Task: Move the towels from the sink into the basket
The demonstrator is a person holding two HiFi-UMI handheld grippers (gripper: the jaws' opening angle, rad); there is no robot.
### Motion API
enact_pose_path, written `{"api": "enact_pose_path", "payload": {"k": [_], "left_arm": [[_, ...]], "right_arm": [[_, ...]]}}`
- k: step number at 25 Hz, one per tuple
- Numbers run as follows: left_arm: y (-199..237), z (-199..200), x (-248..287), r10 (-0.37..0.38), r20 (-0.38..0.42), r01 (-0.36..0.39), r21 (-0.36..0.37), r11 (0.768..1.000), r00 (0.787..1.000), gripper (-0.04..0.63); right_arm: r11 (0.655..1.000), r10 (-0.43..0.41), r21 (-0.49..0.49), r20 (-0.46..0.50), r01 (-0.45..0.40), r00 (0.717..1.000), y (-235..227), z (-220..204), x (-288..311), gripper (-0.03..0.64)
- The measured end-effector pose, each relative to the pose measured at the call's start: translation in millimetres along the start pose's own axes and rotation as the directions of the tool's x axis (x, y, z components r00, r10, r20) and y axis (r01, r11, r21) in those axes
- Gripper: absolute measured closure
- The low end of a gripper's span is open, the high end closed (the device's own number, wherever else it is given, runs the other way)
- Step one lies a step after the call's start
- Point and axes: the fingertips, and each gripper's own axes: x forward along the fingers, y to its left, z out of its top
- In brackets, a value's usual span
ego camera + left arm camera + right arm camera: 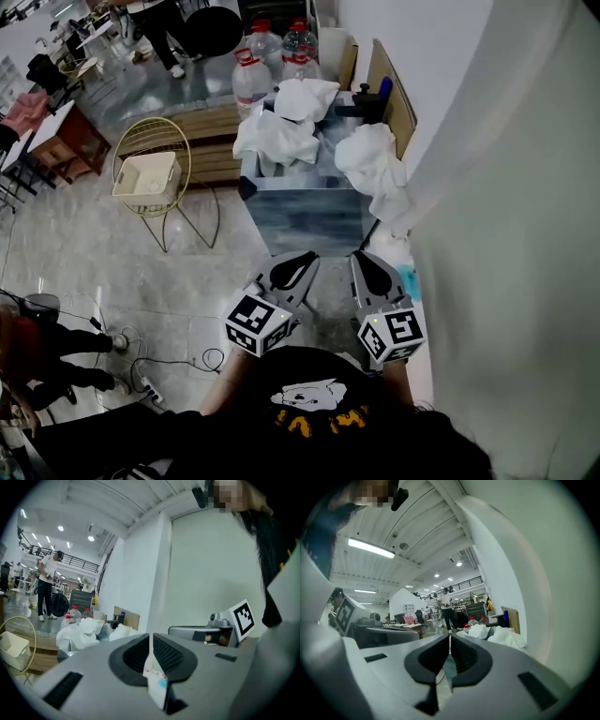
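Observation:
A steel sink (305, 211) stands ahead of me with white towels heaped on it: one over its left rim (278, 141), one on top at the back (305, 97), one hanging off its right side (373, 164). The cream basket (147, 178) sits in a round wire stand to the sink's left. My left gripper (305, 256) and right gripper (364, 255) are side by side just short of the sink, both shut and holding nothing. The left gripper view shows its jaws (151, 637) pressed together, with the towels (82, 631) beyond. The right gripper (450, 638) is likewise shut, towels (497, 634) ahead.
Large water bottles (250, 80) stand behind the sink, with cardboard (394, 94) leaning on the white wall (506, 187) at my right. Cables and a power strip (145, 380) lie on the tiled floor at lower left. Wooden tables (61, 136) are further left.

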Motion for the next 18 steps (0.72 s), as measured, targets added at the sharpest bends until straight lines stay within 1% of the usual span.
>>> {"api": "enact_pose_path", "payload": {"k": [6,9,13,18], "left_arm": [[64,20,47,-0.057,-0.015,0.057,0.018,0.998,0.998,0.566],[95,26,70,-0.087,-0.023,0.087,0.010,0.996,0.996,0.566],[130,28,101,-0.134,-0.035,0.134,0.002,0.991,0.990,0.566],[157,38,134,-0.200,-0.039,0.200,0.000,0.980,0.979,0.566]], "right_arm": [[0.999,-0.035,-0.017,-0.013,0.035,0.999,-28,20,81,0.606],[0.998,-0.060,-0.015,-0.025,0.059,0.998,-45,26,120,0.606],[0.993,-0.118,-0.016,-0.040,0.117,0.992,-73,27,159,0.606],[0.981,-0.196,-0.025,-0.054,0.194,0.979,-108,32,190,0.604]]}}
